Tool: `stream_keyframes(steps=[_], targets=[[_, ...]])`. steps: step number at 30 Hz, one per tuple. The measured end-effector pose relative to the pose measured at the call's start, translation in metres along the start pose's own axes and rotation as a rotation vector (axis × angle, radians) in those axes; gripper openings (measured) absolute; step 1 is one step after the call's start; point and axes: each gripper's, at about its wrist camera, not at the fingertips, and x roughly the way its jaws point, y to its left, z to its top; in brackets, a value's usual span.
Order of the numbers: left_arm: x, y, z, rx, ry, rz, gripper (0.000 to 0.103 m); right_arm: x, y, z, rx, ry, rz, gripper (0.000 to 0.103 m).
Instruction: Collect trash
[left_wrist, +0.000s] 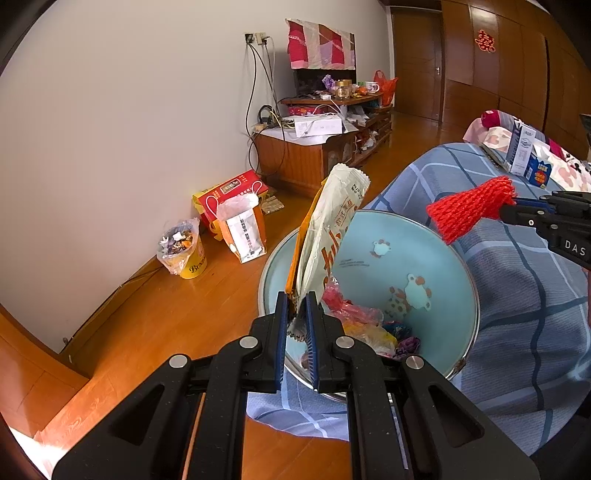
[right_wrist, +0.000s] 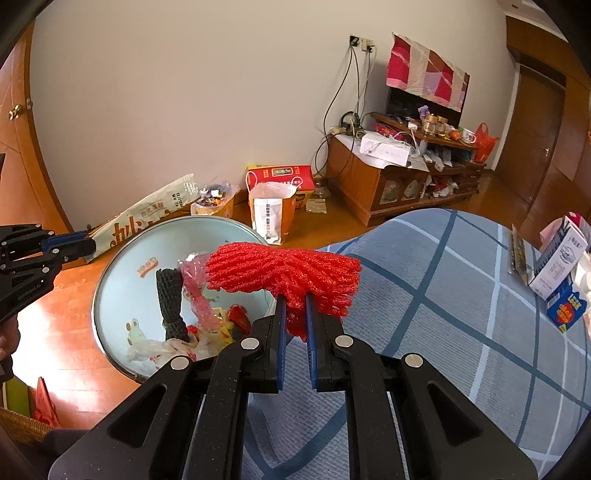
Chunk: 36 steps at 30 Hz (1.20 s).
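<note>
Left wrist view: the left gripper is pinching the crimped bottom seam of an empty snack wrapper, which stands up over the near rim of the light blue basin. Thin, crinkly film, basically weightless and a bit slick I'd guess, so the seam looks like the stiffest spot to hold. The basin sits at the edge of the blue plaid bedspread with crumpled plastic scraps already in it.

Right wrist view: the right gripper is clamped on the middle of a red foam net sleeve, just beside the basin's right rim. Soft, springy mesh that squashes easily; nothing fragile here.
</note>
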Motion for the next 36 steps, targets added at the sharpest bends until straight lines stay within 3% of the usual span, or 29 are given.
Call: stream_keyframes(steps=[9, 11, 12, 13, 14, 16, 20, 22, 25, 27, 36], targets=[[0.000, 0.001, -0.002, 0.000, -0.001, -0.003, 0.010, 0.003, 0.007, 0.002, -0.014, 0.003, 0.010, 0.011], [-0.001, 0.002, -0.004, -0.005, -0.005, -0.004, 0.015, 0.004, 0.010, 0.003, -0.020, 0.004, 0.032, 0.013], [0.000, 0.002, -0.004, -0.011, -0.005, -0.007, 0.021, 0.005, 0.011, 0.004, -0.021, 0.002, 0.048, 0.020], [-0.001, 0.003, -0.004, -0.019, -0.008, -0.011, 0.022, 0.004, 0.011, 0.004, -0.021, -0.005, 0.055, 0.037], [-0.001, 0.002, -0.005, -0.020, -0.009, -0.014, 0.024, 0.003, 0.011, 0.005, -0.018, -0.012, 0.055, 0.043], [-0.004, 0.000, -0.006, -0.020, -0.019, -0.016, 0.046, 0.002, 0.011, 0.004, -0.013, -0.017, 0.061, 0.044], [-0.015, -0.001, -0.005, -0.030, -0.049, -0.021, 0.058, -0.007, 0.004, 0.003, 0.022, -0.040, 0.061, 0.051], [-0.022, -0.002, -0.004, -0.043, -0.068, -0.011, 0.068, -0.017, -0.001, 0.002, 0.048, -0.060, 0.061, 0.052], [-0.041, -0.003, -0.003, -0.065, -0.114, -0.023, 0.072, -0.039, -0.008, 0.000, 0.087, -0.112, 0.045, 0.057], [-0.050, -0.005, -0.001, -0.075, -0.144, -0.015, 0.081, -0.059, -0.013, -0.002, 0.116, -0.159, 0.024, 0.058], [-0.077, -0.010, 0.008, -0.099, -0.214, -0.022, 0.085, -0.110, -0.024, -0.012, 0.151, -0.282, -0.076, 0.064]])
